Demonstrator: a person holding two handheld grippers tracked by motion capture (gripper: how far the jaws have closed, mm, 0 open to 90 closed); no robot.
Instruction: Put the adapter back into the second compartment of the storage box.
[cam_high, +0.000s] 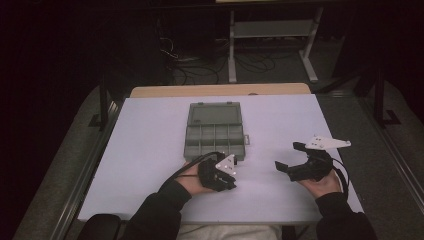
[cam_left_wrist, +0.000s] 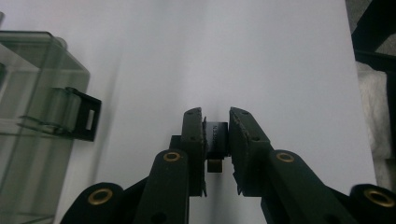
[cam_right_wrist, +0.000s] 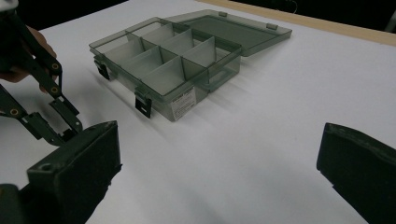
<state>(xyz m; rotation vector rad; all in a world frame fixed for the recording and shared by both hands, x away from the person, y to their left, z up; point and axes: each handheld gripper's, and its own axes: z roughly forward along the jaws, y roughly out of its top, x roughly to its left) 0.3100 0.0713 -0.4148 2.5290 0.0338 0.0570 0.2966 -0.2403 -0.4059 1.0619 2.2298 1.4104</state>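
A smoky grey plastic organiser box (cam_high: 215, 131) lies on the white table top with its lid folded back flat and its several compartments bare (cam_right_wrist: 173, 60). Just in front of the box's near edge, my left gripper (cam_high: 227, 183) points down at the table. Its jaws (cam_left_wrist: 216, 126) are shut on a small black part (cam_left_wrist: 217, 139) with a brass-coloured bit under it. The box's black latch (cam_left_wrist: 84, 114) sits off to that gripper's left. My right gripper (cam_high: 290, 156) hovers to the right of the box, open, with nothing between its jaws (cam_right_wrist: 219, 131).
The white sheet (cam_high: 150, 150) covers the table, and a strip of wooden edge (cam_high: 220, 90) shows at the far side. Beyond it on the dark floor are a metal stand (cam_high: 272, 30) and cables. The person's dark sleeves come in at the bottom.
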